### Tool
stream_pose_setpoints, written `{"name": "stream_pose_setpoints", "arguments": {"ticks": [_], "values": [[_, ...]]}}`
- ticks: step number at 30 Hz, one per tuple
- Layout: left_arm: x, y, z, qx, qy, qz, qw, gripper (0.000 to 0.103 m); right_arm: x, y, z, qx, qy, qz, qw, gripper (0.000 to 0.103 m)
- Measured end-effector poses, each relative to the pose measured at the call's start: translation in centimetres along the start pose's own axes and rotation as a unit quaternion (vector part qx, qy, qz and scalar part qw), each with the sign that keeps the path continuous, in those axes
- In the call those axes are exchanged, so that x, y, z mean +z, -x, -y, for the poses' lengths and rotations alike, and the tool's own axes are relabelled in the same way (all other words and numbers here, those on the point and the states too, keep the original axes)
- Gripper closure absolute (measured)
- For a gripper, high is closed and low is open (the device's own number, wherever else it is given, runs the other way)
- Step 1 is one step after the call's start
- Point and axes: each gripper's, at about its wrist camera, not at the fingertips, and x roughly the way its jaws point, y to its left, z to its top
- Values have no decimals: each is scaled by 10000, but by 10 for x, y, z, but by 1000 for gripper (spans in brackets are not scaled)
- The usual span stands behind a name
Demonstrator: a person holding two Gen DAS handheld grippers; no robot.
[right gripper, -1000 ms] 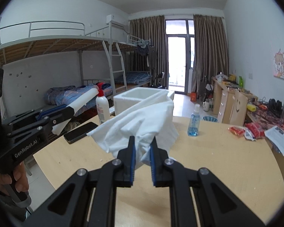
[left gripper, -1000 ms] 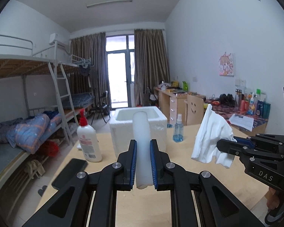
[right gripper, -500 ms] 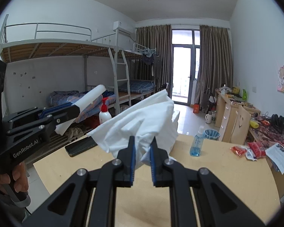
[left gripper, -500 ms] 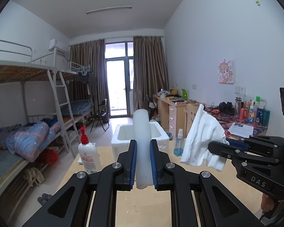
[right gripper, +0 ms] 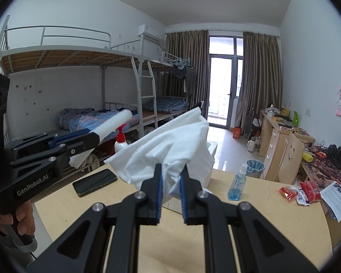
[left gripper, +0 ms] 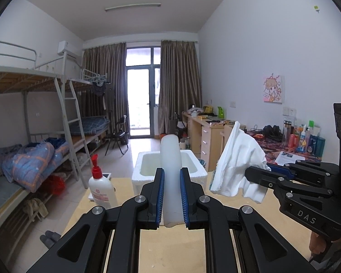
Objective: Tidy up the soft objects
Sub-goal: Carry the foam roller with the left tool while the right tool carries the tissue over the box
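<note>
With the left claw (left gripper: 171, 199) clenched on the white roll (left gripper: 169, 173) and the right claw (right gripper: 171, 190) on the white cloth (right gripper: 168, 149), both above the worktop (right gripper: 261, 216), carry them level over the foam box (left gripper: 170, 170) at its far edge before releasing

Your left gripper (left gripper: 171, 195): matte black plastic linkage, angular arms with triangular cut-outs, round silver screws at each pivot. Your fingers (left gripper: 159, 195) carry ribbed blue pads on their inner faces. In the right wrist view its side reads "GenRobot.AI" in white, above a black pistol handle with a grey base, wrapped by your hand (right gripper: 22, 213).

Your right gripper (right gripper: 171, 193): same black build, same silver screws, same blue ribbed pads. Its flank, in the left wrist view, bears "DAS" in pale letters.
</note>
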Motion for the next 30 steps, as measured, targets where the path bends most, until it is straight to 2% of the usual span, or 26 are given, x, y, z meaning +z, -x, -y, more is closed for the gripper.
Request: {"name": "stream_pose_setpoints", "arguments": {"ticks": [21,30], "values": [[23,-69,-13,-17,16,-259,9997,88,30,-57,15,-151,35,-367,9992,86],[29,-100,-22,23,43,-354,9994,88,36,-86,19,-65,76,-512,9986,86]]}}
